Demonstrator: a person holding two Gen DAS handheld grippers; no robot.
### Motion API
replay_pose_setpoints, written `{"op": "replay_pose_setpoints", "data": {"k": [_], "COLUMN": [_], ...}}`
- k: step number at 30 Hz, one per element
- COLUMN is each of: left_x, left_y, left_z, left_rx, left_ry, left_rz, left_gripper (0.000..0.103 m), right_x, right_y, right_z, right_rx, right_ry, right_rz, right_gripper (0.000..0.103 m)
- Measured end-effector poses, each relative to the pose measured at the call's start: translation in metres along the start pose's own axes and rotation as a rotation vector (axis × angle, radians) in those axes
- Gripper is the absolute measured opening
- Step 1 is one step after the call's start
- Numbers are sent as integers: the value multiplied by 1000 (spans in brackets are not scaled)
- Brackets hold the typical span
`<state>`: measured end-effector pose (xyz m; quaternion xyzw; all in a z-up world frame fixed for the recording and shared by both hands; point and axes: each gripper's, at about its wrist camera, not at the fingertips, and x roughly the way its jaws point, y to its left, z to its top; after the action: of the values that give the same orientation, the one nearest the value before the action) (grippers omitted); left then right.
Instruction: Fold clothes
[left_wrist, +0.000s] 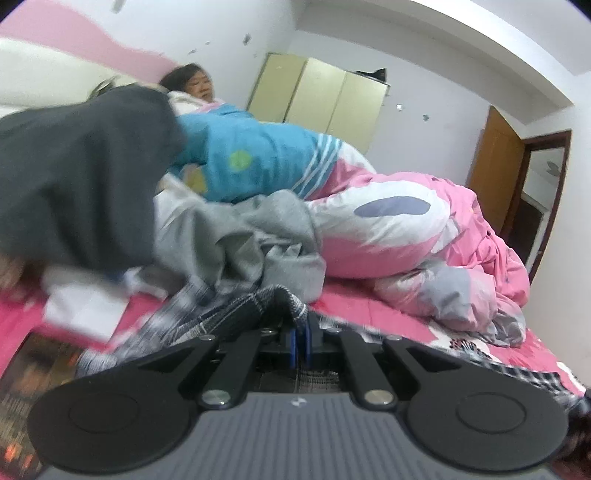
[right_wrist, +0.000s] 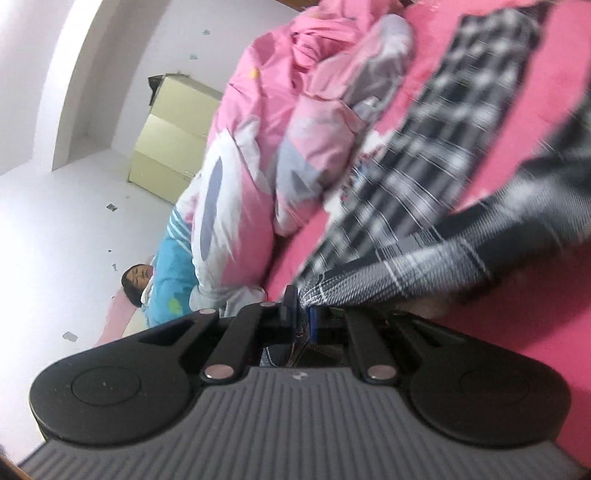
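A black-and-white plaid garment (left_wrist: 229, 314) lies bunched over the tips of my left gripper (left_wrist: 301, 332). Its blue pads are pressed together on a fold of that cloth. In the right wrist view, which is rolled onto its side, the same plaid garment (right_wrist: 424, 206) stretches away in blurred bands across the pink bed sheet (right_wrist: 517, 332). My right gripper (right_wrist: 303, 310) is shut on its near edge. The cloth hangs lifted between the two grippers.
A light grey garment (left_wrist: 258, 236) is heaped just beyond the plaid one, and a dark grey cloth (left_wrist: 74, 177) fills the left. A pink and white quilt (left_wrist: 406, 229) is piled on the bed's far side. A person (left_wrist: 251, 158) lies there under a blue cover. A cabinet (left_wrist: 321, 96) and a door (left_wrist: 495, 155) stand behind.
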<state>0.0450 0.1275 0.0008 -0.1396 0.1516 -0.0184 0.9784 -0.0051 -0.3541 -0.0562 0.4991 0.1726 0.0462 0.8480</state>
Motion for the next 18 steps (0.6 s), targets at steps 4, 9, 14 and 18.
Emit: {"op": "replay_pose_setpoints", "data": {"k": [4,9,14,18], "left_x": [51,146,244,250], "left_y": [-13,-19,4,31], "left_z": [20,34,23,25], "left_rx": [53,117,24,-154], "left_ry": [9,153,370,350], "left_rz": [-6,-17,-41,-125], "left_gripper": [6,7,34,53], "right_x": [41,109,182,211], "right_y": [4,-10,-56,-92], "right_z": [28,55,68,68], "right_rx": [-11,26,139,260], "right_ry": [0,23,106,197], "right_rz": [5,-20,-92,-104], "right_gripper": [4,4,9,9]}}
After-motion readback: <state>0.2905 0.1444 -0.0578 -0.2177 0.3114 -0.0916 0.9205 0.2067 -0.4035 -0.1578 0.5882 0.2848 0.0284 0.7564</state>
